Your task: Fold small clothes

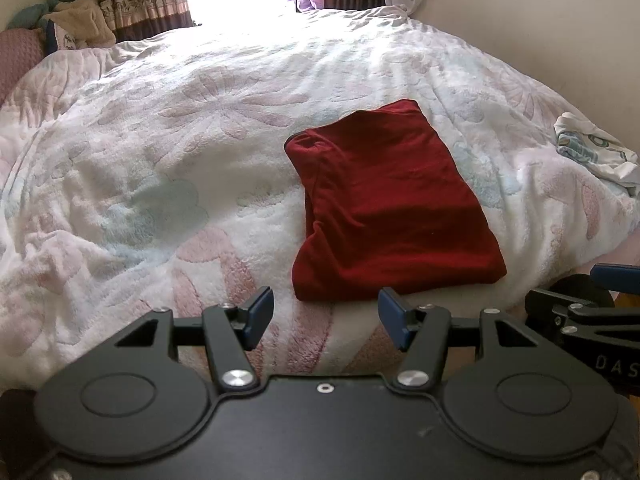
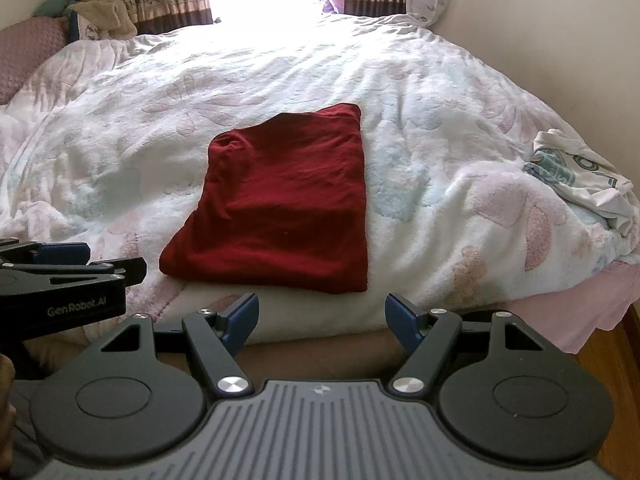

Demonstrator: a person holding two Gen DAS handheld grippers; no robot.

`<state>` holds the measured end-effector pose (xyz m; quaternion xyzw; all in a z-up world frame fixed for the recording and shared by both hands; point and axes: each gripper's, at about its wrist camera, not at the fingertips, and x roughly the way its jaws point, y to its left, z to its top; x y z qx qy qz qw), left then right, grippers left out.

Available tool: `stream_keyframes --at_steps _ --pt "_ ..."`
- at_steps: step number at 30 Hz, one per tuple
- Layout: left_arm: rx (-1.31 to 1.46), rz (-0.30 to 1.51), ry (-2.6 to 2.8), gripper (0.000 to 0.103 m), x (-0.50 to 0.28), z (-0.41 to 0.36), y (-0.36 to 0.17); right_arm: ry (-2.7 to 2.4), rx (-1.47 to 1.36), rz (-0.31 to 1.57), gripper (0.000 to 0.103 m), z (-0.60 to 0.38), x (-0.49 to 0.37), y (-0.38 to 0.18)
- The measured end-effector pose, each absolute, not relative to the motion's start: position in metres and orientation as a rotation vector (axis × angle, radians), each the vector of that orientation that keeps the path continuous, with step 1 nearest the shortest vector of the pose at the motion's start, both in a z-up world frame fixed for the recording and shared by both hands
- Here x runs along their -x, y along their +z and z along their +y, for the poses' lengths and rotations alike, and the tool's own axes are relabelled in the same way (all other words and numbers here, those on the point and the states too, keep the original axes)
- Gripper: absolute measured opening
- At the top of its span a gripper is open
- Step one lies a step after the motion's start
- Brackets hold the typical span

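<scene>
You had one dark red knit garment (image 1: 394, 208) already folded into a compact rectangle, lying flat on the fluffy white floral blanket (image 1: 160, 168) at centre frame in both views, while one crumpled white printed garment (image 2: 580, 178) at the right edge looked unfolded, so I judged the task about half done. Your two tools were both empty: the left gripper (image 1: 326, 318) and the right gripper (image 2: 320, 318) sat at bottom centre of their views, jaws spread wide, just short of the red piece.
</scene>
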<state>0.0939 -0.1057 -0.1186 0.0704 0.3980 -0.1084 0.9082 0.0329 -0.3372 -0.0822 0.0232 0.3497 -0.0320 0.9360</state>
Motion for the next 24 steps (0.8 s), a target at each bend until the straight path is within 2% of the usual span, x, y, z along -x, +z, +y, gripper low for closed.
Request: stream_keyframes --at_steps 24 --pt "-0.149 0.812 -0.220 0.060 -0.0895 -0.1059 -0.1190 -0.072 -0.054 0.718 0.085 -0.3376 -0.0318 -0.0835"
